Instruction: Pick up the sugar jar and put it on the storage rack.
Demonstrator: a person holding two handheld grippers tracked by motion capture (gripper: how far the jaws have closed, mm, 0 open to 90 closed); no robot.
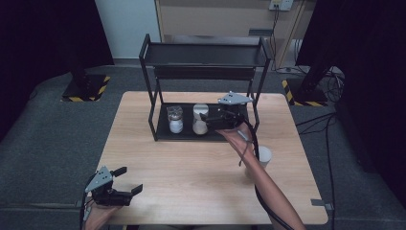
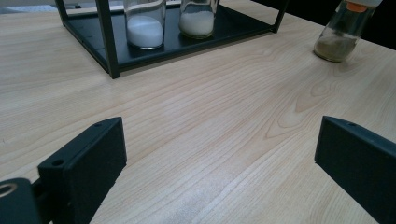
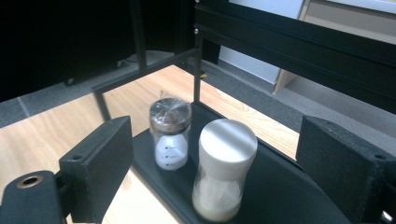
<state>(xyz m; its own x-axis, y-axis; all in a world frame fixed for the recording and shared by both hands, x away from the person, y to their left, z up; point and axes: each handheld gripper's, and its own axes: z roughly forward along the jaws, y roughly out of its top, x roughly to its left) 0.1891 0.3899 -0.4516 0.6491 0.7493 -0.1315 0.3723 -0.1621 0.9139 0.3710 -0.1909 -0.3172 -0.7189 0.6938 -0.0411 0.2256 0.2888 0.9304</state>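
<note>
High view puts our right gripper point(image 1: 207, 118) inside the lower tier of the black rack point(image 1: 158, 86), at about 12 o'clock on the counter point(image 1: 191, 167), aimed at the white-capped jar point(image 1: 200, 120). A second jar w/ a clear wrapped lid point(image 1: 175, 120) stands just beside it, toward 9 o'clock. Left gripper point(image 1: 128, 179) rests near the counter's 7 o'clock corner, well apart from the rack.

Right gripper view: our fingers point(image 3: 100, 163) are spread wide w/ nothing held. The white-capped jar point(image 3: 224, 172) stands upright on the rack's bottom tray point(image 3: 280, 196) between them, not touched on either side as far as we can tell; pale powder fills its lower part. The wrapped-lid jar point(image 3: 170, 133) sits behind and to the left, close by.

Left gripper view: those fingers point(image 2: 88, 163) also stand wide apart, empty, over bare wood. A third bottle w/ an orange cap and brownish contents point(image 2: 343, 32) stands on the counter off toward 2 o'clock; both rack jars show at the top.

We judge the step as approach/pre-grasp on the white-capped jar. Next move prob. calls for centring the jar between the fingers, closing on the glass body below the cap, then lifting straight enough to clear the rack post and upper shelf. Risk: nudging the neighbour jar, since the gap is small.
</note>
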